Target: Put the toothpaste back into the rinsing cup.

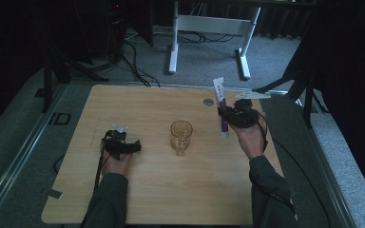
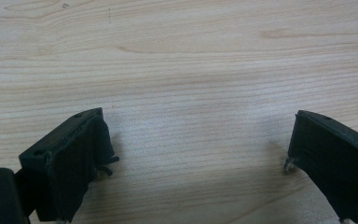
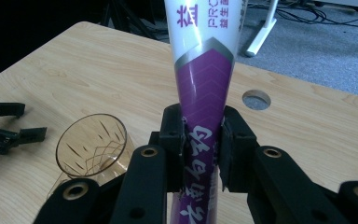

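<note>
High view: the amber glass cup [image 1: 181, 136] stands upright near the middle of the wooden table [image 1: 171, 199] and serves as the landmark. To the left of the cup, my left gripper [image 1: 132, 147] rests low over the wood, its jaws pointing toward the cup but well apart from it. To the right of the cup and slightly beyond it, my right gripper [image 1: 228, 115] clamps a purple-and-white tube [image 1: 221, 105], which stands nearly upright with its white flat end up and its lower end near the tabletop. A round hole [image 1: 208, 102] in the table lies beyond the cup, just left of the tube. Left gripper view: my left gripper [image 2: 198, 149] is spread wide, with bare wood grain between the two black pads. Right gripper view: my right gripper [image 3: 202, 142] pinches the tube [image 3: 205, 79] across its purple lower part, both pads touching it. The cup [image 3: 93, 144] appears to the left of the tube, upright and open-mouthed, and my left gripper [image 3: 21, 122] lies on the far side of the cup at the frame's left edge.
</note>
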Demonstrator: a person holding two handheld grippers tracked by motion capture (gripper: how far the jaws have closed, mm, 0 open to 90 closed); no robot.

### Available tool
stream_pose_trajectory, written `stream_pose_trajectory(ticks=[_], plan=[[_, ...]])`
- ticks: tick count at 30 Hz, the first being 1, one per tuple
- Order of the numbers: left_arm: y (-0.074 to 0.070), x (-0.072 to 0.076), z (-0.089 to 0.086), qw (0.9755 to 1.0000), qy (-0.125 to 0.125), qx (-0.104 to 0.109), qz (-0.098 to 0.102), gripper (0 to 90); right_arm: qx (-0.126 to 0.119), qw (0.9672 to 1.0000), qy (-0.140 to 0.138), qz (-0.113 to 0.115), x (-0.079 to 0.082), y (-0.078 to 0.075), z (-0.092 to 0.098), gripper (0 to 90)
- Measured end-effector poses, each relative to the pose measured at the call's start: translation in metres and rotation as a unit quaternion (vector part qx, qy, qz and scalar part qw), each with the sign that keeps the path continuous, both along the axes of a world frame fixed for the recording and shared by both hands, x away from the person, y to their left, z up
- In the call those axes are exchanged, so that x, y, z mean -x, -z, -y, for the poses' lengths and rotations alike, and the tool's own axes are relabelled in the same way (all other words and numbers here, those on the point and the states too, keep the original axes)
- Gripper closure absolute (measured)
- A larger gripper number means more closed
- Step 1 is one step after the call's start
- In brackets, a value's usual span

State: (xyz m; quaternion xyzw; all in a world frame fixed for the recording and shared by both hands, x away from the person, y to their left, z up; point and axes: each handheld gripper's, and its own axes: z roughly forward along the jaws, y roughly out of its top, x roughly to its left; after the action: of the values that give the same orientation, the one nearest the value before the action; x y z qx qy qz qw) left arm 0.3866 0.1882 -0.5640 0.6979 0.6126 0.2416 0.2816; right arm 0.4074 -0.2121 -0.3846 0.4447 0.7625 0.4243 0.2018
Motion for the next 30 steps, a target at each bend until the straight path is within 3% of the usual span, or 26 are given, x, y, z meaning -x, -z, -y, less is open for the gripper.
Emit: stream_pose_trajectory(ticks=[30], plan=[[0.000, 0.000, 0.000, 1.0000, 0.000, -0.001, 0.000, 4.2, -0.018, 0.9992, -0.027, 0.023, -0.008, -0.004, -0.034, 74.3]])
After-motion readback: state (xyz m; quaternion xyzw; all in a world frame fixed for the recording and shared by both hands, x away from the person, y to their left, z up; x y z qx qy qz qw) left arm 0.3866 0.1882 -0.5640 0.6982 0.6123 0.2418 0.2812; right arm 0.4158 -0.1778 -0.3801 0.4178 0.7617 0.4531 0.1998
